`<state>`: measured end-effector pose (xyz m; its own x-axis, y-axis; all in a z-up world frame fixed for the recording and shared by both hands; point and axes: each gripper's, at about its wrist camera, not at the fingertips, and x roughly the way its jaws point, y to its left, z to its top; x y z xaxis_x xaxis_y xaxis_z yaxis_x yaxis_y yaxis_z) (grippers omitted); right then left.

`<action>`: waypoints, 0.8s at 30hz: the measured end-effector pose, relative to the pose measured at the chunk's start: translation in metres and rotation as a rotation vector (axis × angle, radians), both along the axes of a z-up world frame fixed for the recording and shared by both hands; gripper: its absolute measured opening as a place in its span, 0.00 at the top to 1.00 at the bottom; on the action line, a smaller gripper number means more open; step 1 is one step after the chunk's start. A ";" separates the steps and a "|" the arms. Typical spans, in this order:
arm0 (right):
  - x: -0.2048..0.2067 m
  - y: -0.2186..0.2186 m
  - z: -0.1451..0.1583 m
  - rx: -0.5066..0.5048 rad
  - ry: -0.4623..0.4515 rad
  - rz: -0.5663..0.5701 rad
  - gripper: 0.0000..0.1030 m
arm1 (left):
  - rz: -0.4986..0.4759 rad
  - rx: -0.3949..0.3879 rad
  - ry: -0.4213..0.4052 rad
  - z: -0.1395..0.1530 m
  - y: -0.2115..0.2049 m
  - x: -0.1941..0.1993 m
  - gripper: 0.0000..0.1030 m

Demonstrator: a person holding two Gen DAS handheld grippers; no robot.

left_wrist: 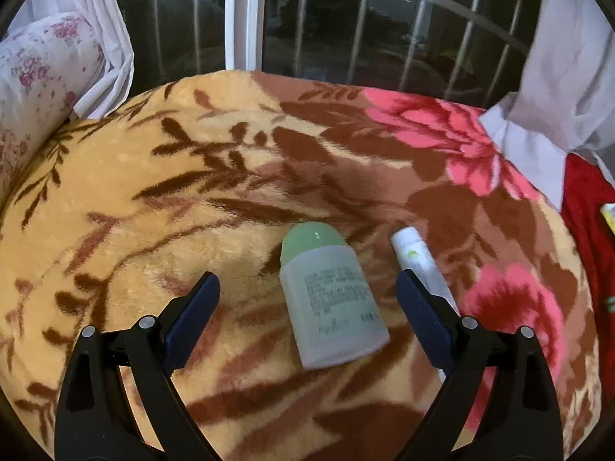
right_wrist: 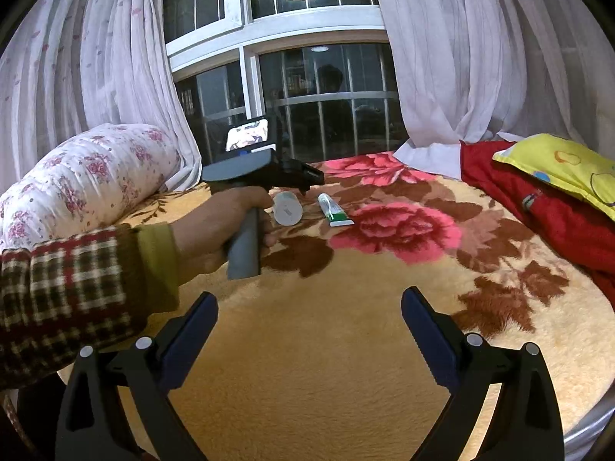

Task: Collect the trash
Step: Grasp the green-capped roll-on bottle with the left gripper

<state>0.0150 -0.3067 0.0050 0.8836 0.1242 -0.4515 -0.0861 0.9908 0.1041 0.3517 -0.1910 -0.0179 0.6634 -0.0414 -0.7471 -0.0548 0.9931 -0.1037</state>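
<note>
Low in the centre of the left wrist view, a frosted bottle (left_wrist: 332,301) with a green cap lies on its side on the flowered blanket (left_wrist: 115,199), between the fingers of the left gripper (left_wrist: 307,288), whose jaws stand wide apart and touch nothing. Just right of the bottle lies a white tube (left_wrist: 417,265), partly hidden behind the right-hand finger. At the bottom of the right wrist view, the right gripper (right_wrist: 309,307) is likewise spread wide over bare blanket, holding nothing. Middle left there, the left hand (right_wrist: 226,226) grips its tool's handle, with bottle and tube beyond.
</note>
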 end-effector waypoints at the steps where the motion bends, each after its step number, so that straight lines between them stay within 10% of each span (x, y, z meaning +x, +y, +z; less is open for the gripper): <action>1: 0.000 0.000 0.000 0.002 0.002 -0.001 0.08 | -0.005 0.021 0.003 -0.004 -0.002 0.004 0.22; 3: 0.001 -0.002 -0.001 0.007 0.007 -0.004 0.08 | -0.060 0.019 0.011 -0.009 -0.005 0.008 0.48; 24: 0.008 0.008 0.001 -0.029 0.018 -0.022 0.08 | -0.110 0.106 -0.043 0.007 0.087 -0.125 0.55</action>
